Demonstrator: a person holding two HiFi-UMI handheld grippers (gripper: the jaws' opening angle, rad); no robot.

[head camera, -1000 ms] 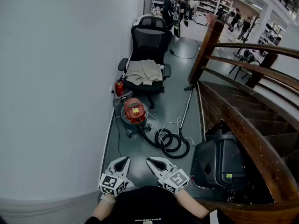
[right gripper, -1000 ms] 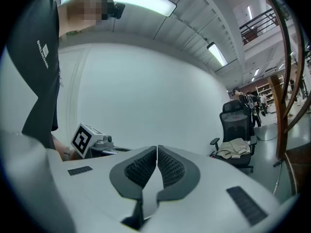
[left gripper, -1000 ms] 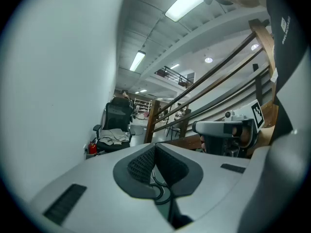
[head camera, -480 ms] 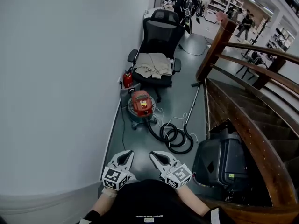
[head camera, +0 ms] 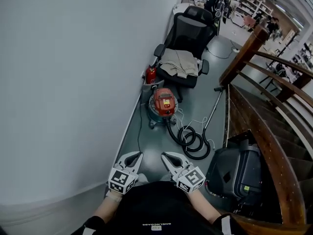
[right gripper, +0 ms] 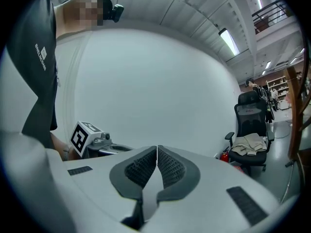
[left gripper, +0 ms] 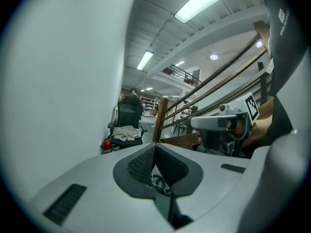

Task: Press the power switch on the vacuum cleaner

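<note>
The red and grey vacuum cleaner [head camera: 163, 105] stands on the floor by the white wall, its black hose [head camera: 191, 140] coiled in front of it. Its power switch is too small to make out. My left gripper [head camera: 134, 156] and right gripper [head camera: 167, 156] are held close to my body at the bottom of the head view, well short of the vacuum. Both are shut with nothing between the jaws. In the left gripper view the jaws [left gripper: 155, 147] meet, with the hose showing below them. The right gripper [right gripper: 157, 149] points toward the wall.
A black office chair [head camera: 188, 40] with beige cloth on its seat stands behind the vacuum, a small red extinguisher [head camera: 150, 74] beside it. A black case [head camera: 236, 173] sits at my right under the wooden stair railing [head camera: 266, 131]. A long wand [head camera: 213, 109] lies on the floor.
The view has shifted: the vacuum and chair now sit further right and higher in the head view. Both grippers stay shut near my body.
</note>
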